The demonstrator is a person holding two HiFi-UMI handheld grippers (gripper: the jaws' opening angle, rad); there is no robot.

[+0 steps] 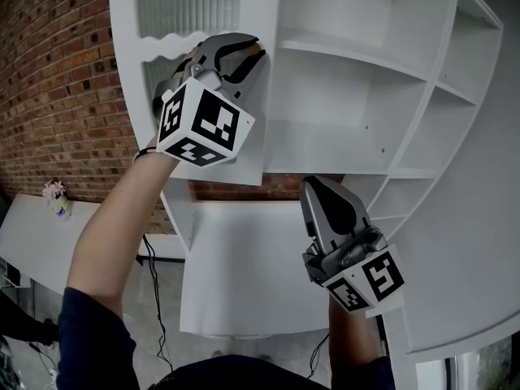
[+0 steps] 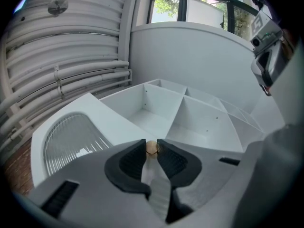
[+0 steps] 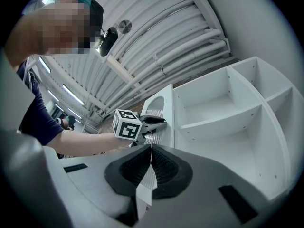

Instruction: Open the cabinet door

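Cabinet door, white with a ribbed glass pane, hangs partly open. Left gripper pinches the small wooden knob at the door's edge. Right gripper, below the door, is closed and empty. The door likely swings lightly and stiffly, and the smooth knob may slip.

I see a white cabinet of open shelves, and its white door is set with a pane of pale ribbed glass. The small round knob is light tan. My left gripper and right gripper are grey with black ridged pads. Each carries a white cube printed with black squares. Behind is a red-brown brick wall. My sleeve is dark navy.
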